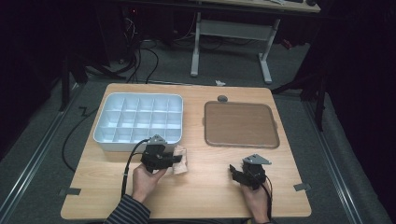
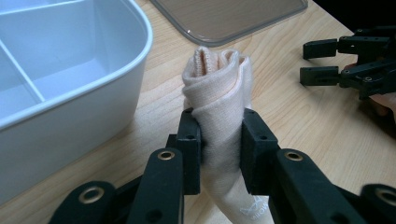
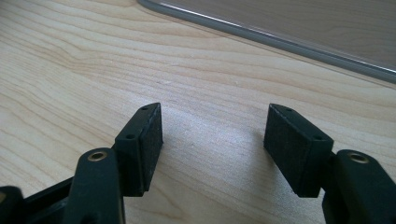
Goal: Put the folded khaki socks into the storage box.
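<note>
The table (image 1: 201, 196) is seen in the high view from above its near side, facing forward and down, with the floor taken in at twelve o'clock. The left gripper view is set low and close, looking along its own jaws across the wood; the white compartment tray (image 2: 70, 93) is caught at ten o'clock and the clear lid (image 2: 224, 18) at twelve. The right gripper view is held nearer still to the tabletop, facing the same lid (image 3: 299, 28) at one o'clock. Lid (image 1: 240, 123) and tray (image 1: 140, 116) are shared with the high view.
</note>
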{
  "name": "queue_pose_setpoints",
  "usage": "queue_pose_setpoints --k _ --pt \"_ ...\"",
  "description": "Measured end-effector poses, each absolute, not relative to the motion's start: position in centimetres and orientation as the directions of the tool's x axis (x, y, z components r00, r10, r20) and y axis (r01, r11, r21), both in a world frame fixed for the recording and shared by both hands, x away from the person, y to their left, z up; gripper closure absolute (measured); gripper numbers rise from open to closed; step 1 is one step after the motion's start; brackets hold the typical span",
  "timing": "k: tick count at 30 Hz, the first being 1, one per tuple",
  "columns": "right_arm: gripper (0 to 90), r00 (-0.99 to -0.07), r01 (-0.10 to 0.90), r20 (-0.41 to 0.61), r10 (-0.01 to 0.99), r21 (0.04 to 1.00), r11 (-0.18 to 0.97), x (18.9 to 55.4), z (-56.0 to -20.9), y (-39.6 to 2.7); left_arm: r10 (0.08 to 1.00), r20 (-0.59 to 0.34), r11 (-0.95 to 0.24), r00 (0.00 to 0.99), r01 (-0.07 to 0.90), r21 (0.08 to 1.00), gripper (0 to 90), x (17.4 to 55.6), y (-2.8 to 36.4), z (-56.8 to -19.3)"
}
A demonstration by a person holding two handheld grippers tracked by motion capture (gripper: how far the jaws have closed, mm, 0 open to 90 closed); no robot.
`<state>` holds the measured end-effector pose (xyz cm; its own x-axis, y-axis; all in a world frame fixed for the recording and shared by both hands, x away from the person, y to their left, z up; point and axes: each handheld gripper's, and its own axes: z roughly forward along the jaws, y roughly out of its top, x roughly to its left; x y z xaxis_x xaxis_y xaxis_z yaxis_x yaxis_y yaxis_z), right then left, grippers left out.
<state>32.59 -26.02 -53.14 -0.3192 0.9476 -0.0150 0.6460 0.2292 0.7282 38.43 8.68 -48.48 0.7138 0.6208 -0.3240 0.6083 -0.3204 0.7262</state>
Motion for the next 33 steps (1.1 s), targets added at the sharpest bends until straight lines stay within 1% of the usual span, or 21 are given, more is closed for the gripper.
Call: queue_pose_setpoints --k 7,12,14,29,33 --pt "37.3 -0.318 0.647 -0.012 0.948 0.728 0.226 32.6 -53.1 -26.0 0.616 -0.326 -0.337 0.717 0.614 0.714 72.6 38.6 9.3 -48.2" --pt "37.3 -0.318 0.647 -0.011 0.948 0.728 0.226 32.6 -53.1 -26.0 0.624 -0.297 -0.351 0.722 0.599 0.72 72.7 38.9 10.2 -46.9" --pt "37.3 -0.318 0.647 -0.011 0.948 0.728 0.225 32.6 -53.1 -26.0 0.622 -0.3 -0.347 0.724 0.598 0.722 72.7 38.8 10.5 -46.6" --pt "37.1 -0.319 0.647 -0.011 0.948 0.728 0.226 32.6 -53.1 -26.0 0.63 -0.286 -0.366 0.722 0.601 0.711 72.6 39.3 11.4 -46.5" --pt "36.9 -0.319 0.647 -0.011 0.948 0.728 0.227 32.6 -53.1 -26.0 0.632 -0.303 -0.345 0.714 0.608 0.715 72.6 39.4 12.0 -46.4"
